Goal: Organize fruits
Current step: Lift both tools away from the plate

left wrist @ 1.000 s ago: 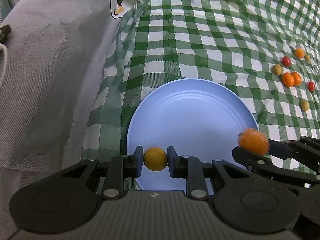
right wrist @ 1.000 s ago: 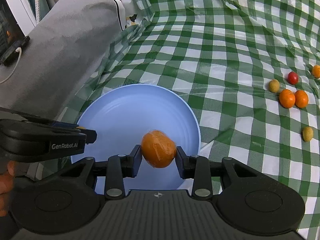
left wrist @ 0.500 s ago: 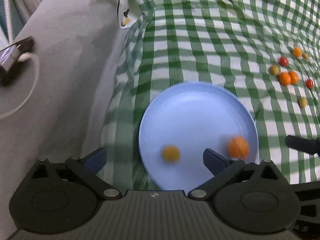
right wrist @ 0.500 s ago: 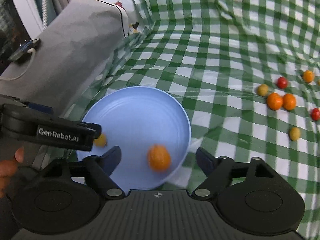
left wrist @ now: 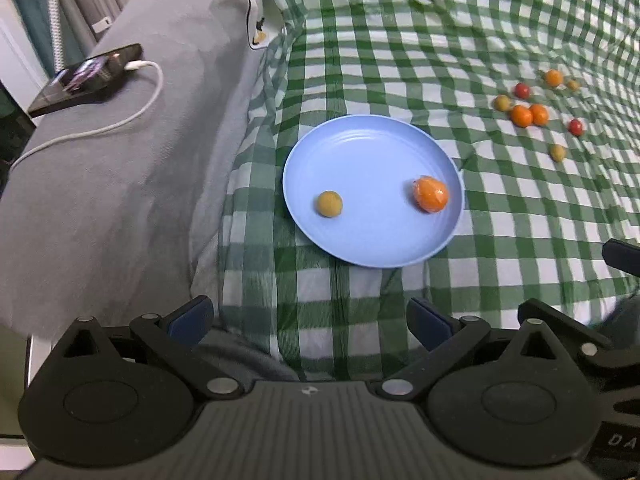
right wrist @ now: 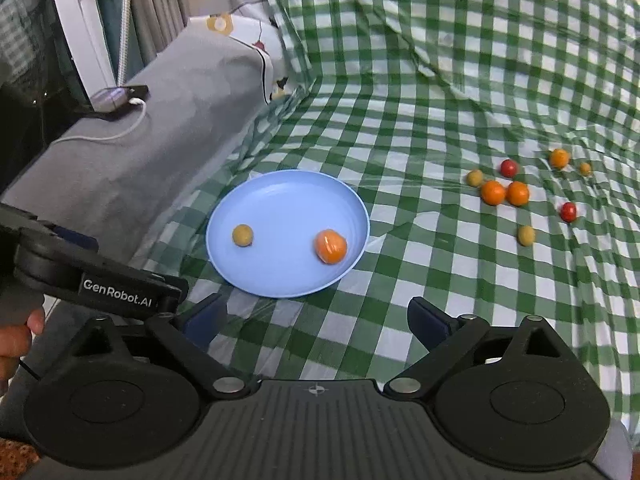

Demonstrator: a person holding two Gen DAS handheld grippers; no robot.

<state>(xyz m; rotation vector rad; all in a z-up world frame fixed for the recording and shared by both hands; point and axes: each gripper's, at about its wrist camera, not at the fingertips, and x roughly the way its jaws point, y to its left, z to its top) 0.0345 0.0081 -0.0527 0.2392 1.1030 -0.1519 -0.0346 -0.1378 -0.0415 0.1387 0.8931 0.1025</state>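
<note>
Both of my tongs stand empty above the green checked cloth (left wrist: 400, 40): my left gripper (left wrist: 308, 320) has its jaws spread wide with only cloth showing between them, and my right gripper (right wrist: 316, 318) has its jaws opening, likewise with nothing between them. Ahead of both, well apart from the fingertips, lies the blue plate (left wrist: 360, 152), close to the cloth's left edge where it meets a grey cover (left wrist: 120, 180). On the plate rest two fruits, apart from each other: a small yellow fruit (left wrist: 329, 203) toward the plate's left side and an orange fruit (left wrist: 430, 194) near its right rim. From my right wrist view the same plate (right wrist: 280, 192) sits just beyond my fingertips, with the yellow fruit (right wrist: 242, 235) left and the orange one (right wrist: 330, 246) right, and my left gripper (right wrist: 132, 300) reaches in from the left edge, my hand (right wrist: 16, 340) behind it. Toward the cloth's right side, well away from the plate, loose fruits (right wrist: 493, 192) lie scattered: orange, red and yellowish ones, two orange ones touching. On the grey cover a phone (left wrist: 88, 76) lies with a white cable (left wrist: 120, 120) plugged in.
</note>
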